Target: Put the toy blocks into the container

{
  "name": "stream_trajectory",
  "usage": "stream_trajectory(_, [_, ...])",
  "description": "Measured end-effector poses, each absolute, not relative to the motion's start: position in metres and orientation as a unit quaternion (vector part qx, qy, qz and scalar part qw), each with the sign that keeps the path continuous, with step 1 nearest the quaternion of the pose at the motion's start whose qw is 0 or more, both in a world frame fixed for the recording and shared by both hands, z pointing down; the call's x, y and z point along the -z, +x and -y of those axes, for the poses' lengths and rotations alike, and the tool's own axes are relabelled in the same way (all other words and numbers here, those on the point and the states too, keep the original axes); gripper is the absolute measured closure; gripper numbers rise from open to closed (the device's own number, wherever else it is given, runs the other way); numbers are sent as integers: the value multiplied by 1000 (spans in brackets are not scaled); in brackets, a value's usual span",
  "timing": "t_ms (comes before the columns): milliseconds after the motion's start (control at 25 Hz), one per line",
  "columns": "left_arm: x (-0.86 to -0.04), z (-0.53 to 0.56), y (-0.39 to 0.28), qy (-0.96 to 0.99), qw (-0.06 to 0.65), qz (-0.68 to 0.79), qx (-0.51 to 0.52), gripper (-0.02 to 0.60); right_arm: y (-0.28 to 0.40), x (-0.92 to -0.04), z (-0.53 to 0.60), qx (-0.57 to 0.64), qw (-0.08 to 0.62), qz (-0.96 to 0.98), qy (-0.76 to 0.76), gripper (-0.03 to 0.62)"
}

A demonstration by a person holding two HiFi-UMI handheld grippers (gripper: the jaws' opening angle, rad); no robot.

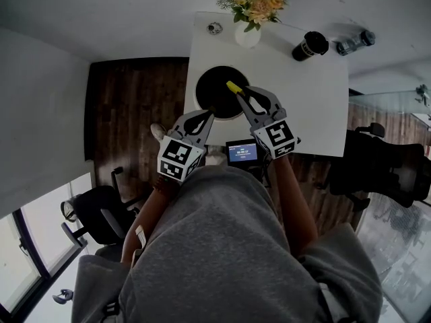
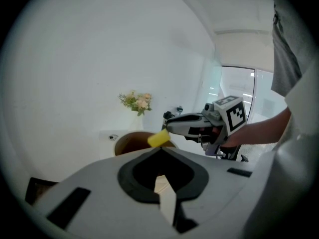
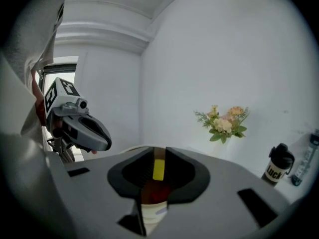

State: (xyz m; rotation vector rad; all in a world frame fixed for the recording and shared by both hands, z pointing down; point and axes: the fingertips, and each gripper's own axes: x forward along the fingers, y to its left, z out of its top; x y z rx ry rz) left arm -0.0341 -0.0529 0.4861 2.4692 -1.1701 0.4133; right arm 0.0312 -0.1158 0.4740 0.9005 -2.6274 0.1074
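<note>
My left gripper (image 1: 208, 115) hangs by the near rim of the round, dark container (image 1: 204, 89), jaws together on nothing, while my right gripper (image 1: 240, 91) pinches a small yellow toy block (image 1: 233, 86) over the container's mouth on the smooth white table (image 1: 316, 106). The block looks light, rigid and smooth-faced. I judge that a modest squeeze across opposite flat faces suits it.

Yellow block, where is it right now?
In the head view, the yellow block is pinched in the right tongs, just over the round container's right side on the white table, near the flower vase.
</note>
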Motion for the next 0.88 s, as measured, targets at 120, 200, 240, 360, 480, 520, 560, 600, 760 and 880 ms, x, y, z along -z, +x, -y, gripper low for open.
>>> stream_trajectory(120, [-487, 54, -34, 877, 189, 416, -148, 577, 32, -473, 117, -33, 177, 930, 321, 499])
stream_trajectory(200, [-488, 55, -35, 877, 189, 417, -148, 578, 34, -470, 120, -32, 174, 929, 325, 499])
stream_trajectory(240, [-488, 55, -35, 877, 189, 417, -148, 578, 35, -467, 121, -32, 171, 929, 326, 500])
stream_trajectory(360, [-487, 57, -36, 876, 187, 419, -147, 578, 37, -458, 123, -27, 162, 930, 329, 500])
stream_trajectory(480, [-483, 60, -38, 877, 179, 422, -146, 578, 40, -447, 126, -18, 151, 929, 338, 500])
stream_trajectory(520, [-482, 61, -38, 877, 175, 423, -146, 578, 40, -443, 127, -14, 147, 928, 342, 500])
stream_trajectory(560, [-480, 63, -39, 878, 171, 423, -145, 578, 41, -438, 127, -10, 144, 927, 347, 500])
stream_trajectory(600, [-478, 65, -39, 878, 167, 424, -144, 578, 41, -433, 128, -6, 139, 926, 350, 500])
stream_trajectory(760, [-467, 74, -41, 880, 147, 429, -138, 578, 40, -411, 127, -1, 105, 930, 352, 500])
stream_trajectory(880, [-451, 79, -43, 881, 120, 440, -124, 578, 37, -398, 125, 9, 93, 931, 352, 500])
